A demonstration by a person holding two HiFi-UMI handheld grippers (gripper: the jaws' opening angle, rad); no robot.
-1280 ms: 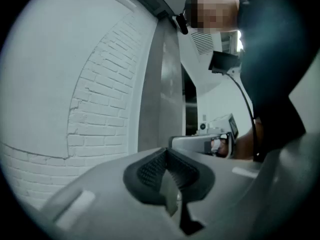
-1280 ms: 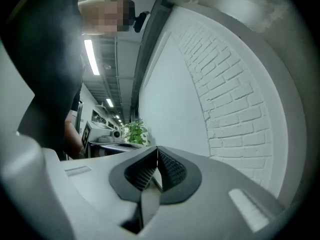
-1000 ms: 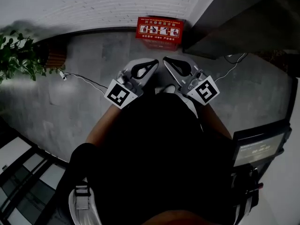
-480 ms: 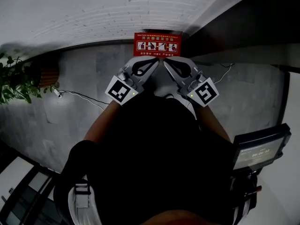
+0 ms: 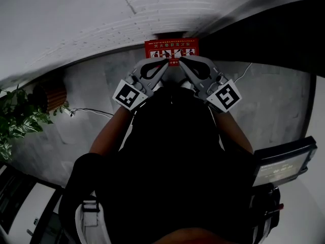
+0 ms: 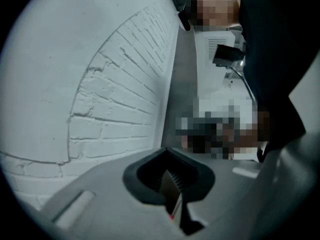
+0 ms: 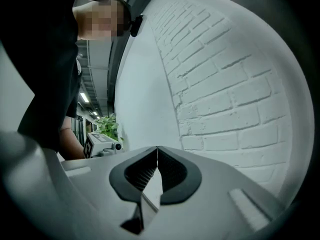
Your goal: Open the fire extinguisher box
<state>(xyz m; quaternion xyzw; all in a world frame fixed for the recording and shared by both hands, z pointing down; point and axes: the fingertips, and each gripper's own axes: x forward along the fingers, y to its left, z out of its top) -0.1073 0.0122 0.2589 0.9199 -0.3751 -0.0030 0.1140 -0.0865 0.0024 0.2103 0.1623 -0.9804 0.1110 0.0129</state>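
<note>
The red fire extinguisher box [image 5: 171, 48] stands on the grey floor at the foot of a white brick wall [image 5: 152, 9], with white pictograms on its top face. My left gripper [image 5: 165, 65] and right gripper [image 5: 182, 61] are held side by side in front of me, their tips over the box's near edge in the head view. Both are shut with nothing between the jaws. The left gripper view shows shut jaws [image 6: 168, 153] facing the brick wall [image 6: 115, 99]. So does the right gripper view [image 7: 157, 149], and the box is in neither.
A potted plant [image 5: 20, 118] grows at the left, beside a brown slatted object [image 5: 51, 94]. A thin cable [image 5: 91, 111] runs across the floor. A dark structure [image 5: 264, 34] fills the right back. A dark device [image 5: 282, 161] hangs at my right hip.
The box and wall have come nearer in the head view, and the gripper tips now overlap the box's near edge. Both grippers stay shut and side by side.
</note>
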